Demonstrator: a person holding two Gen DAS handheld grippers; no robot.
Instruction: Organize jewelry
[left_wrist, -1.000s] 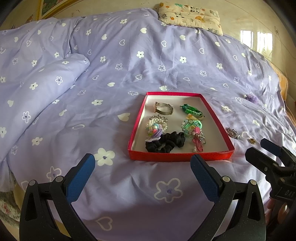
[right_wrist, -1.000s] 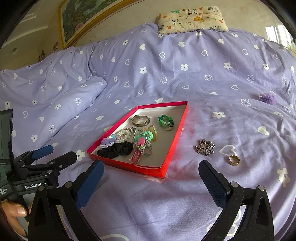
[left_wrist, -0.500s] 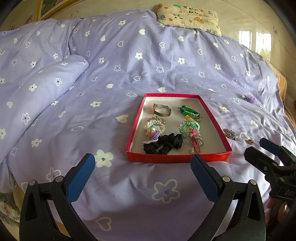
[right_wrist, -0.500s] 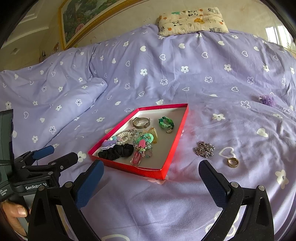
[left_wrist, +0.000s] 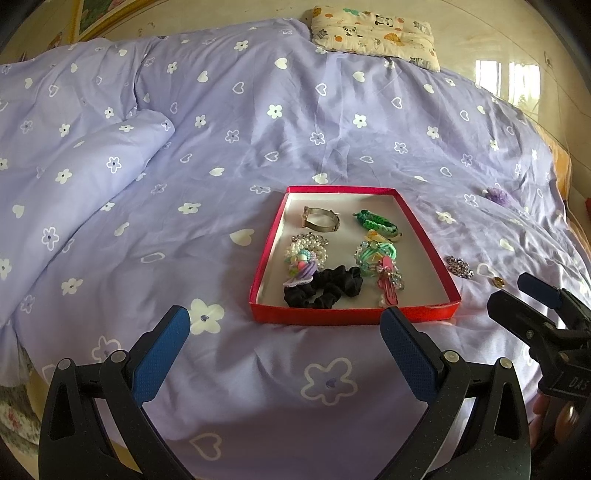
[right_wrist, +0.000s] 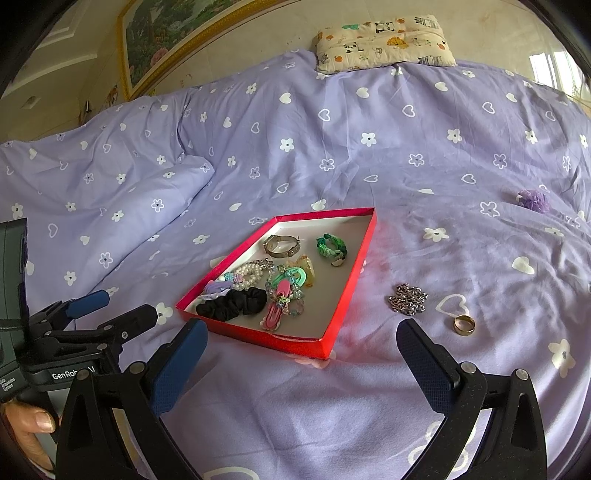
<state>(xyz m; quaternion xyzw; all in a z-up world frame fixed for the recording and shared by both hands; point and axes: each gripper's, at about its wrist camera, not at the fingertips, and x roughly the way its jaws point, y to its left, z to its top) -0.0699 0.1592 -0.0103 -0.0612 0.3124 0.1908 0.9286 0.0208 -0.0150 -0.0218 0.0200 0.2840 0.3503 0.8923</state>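
- Red tray (right_wrist: 334, 317) on the bed (right_wrist: 369, 147), already holding a metal cuff (right_wrist: 281, 245), green braid (right_wrist: 331, 248), pearl piece, black scrunchie (right_wrist: 233, 303) and pink clip.
- Outside it, on the tray's right: silver chain (right_wrist: 407, 299), gold ring (right_wrist: 464, 325) just beside it, purple scrunchie (right_wrist: 534, 200) well apart.
- Left tongs (left_wrist: 284, 334) and right tongs (right_wrist: 301, 341): both wide open, empty, hovering short of the tray.
- Step, as I read it: picking up the stragglers.
- Next probably right tongs to the chain; loose links, so pinch the bunched middle.

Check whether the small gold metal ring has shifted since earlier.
No: the small gold metal ring stays just below-right of the printed white heart outline.
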